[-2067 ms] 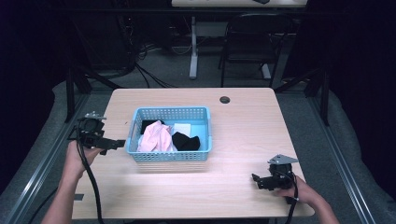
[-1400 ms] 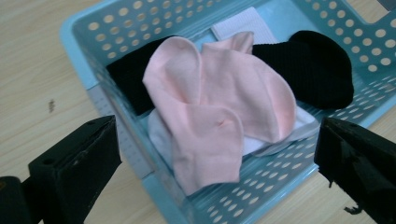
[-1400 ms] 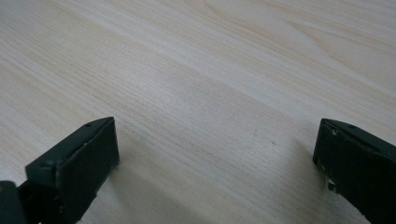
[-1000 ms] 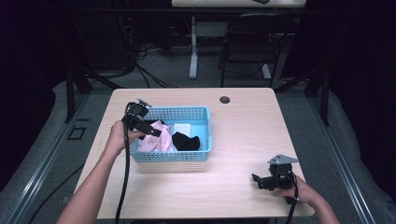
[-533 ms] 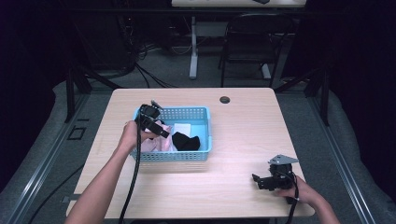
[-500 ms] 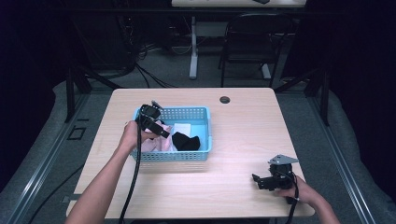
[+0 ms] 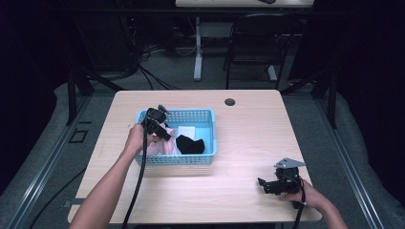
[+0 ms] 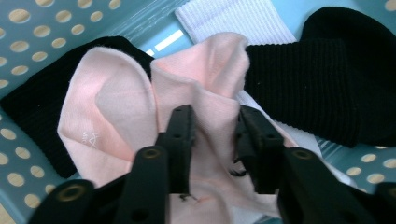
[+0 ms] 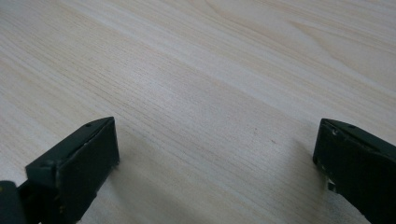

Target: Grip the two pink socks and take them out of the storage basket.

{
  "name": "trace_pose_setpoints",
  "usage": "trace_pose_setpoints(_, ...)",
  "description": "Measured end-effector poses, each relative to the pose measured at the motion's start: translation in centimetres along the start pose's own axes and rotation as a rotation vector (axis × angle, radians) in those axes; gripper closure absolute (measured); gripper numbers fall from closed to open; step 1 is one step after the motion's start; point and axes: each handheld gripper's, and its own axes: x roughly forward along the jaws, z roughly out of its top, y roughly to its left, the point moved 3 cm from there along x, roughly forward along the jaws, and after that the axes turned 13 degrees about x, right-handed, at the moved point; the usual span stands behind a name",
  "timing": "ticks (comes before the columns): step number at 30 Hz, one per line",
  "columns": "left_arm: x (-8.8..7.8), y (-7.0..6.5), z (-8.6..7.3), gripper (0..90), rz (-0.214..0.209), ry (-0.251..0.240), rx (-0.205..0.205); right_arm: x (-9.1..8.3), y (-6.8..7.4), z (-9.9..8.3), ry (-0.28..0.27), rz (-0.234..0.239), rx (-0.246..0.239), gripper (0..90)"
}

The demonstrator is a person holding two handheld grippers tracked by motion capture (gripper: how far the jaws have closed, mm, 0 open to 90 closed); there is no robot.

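Note:
A light blue perforated basket (image 7: pixel 177 160) stands left of the table's middle, holding socks. My left gripper (image 7: pixel 160 129) reaches down into its left half. In the left gripper view its jaws (image 8: pixel 215 122) are narrowed but open, pressed into a pink sock (image 8: pixel 116 107) with a raised fold of it between them. A black sock (image 8: pixel 303 79) lies to the right, a white ribbed sock (image 8: pixel 233 18) beyond. Another black piece (image 8: pixel 32 98) lies under the pink one. My right gripper (image 7: pixel 262 183) rests near the table's front right, wide open (image 9: pixel 215 154) over bare wood.
The light wood table (image 7: pixel 248 129) has a round cable hole (image 7: pixel 230 101) at its far edge. A black chair (image 7: pixel 253 38) and desk legs stand behind the table. Black cables trail from both grippers toward the front edge.
My left gripper has moved from the table left of the basket, over the rim and down into the basket onto the pink sock. The right gripper has stayed put.

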Motion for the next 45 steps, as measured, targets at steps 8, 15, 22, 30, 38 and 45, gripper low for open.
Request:
trace_pose_setpoints(8,-1.7,0.2,-0.3,79.2,0.021,-0.049,0.009,0.0,0.0,0.0,0.0,-0.003,-0.001,0.0)
trace_pose_setpoints(15,-4.1,-0.1,-0.2,78.9,0.046,-0.088,0.024,0.0,0.0,0.0,0.001,-0.003,-0.001,0.0)
trace_pose_setpoints(22,-5.8,-0.1,-0.2,79.2,0.051,-0.127,0.025,0.0,0.0,0.0,0.001,-0.005,-0.002,0.0)
trace_pose_setpoints(30,-7.4,-0.1,0.2,79.7,0.006,-0.151,0.027,0.0,0.0,0.0,0.0,-0.001,0.0,0.0)
trace_pose_setpoints(38,-9.3,0.0,0.7,79.7,0.008,-0.148,0.045,0.0,0.0,0.0,0.0,-0.001,0.0,0.0)
trace_pose_setpoints(45,-11.2,0.3,0.7,79.8,0.02,-0.142,0.055,0.0,0.0,0.0,0.0,0.0,0.0,0.0)
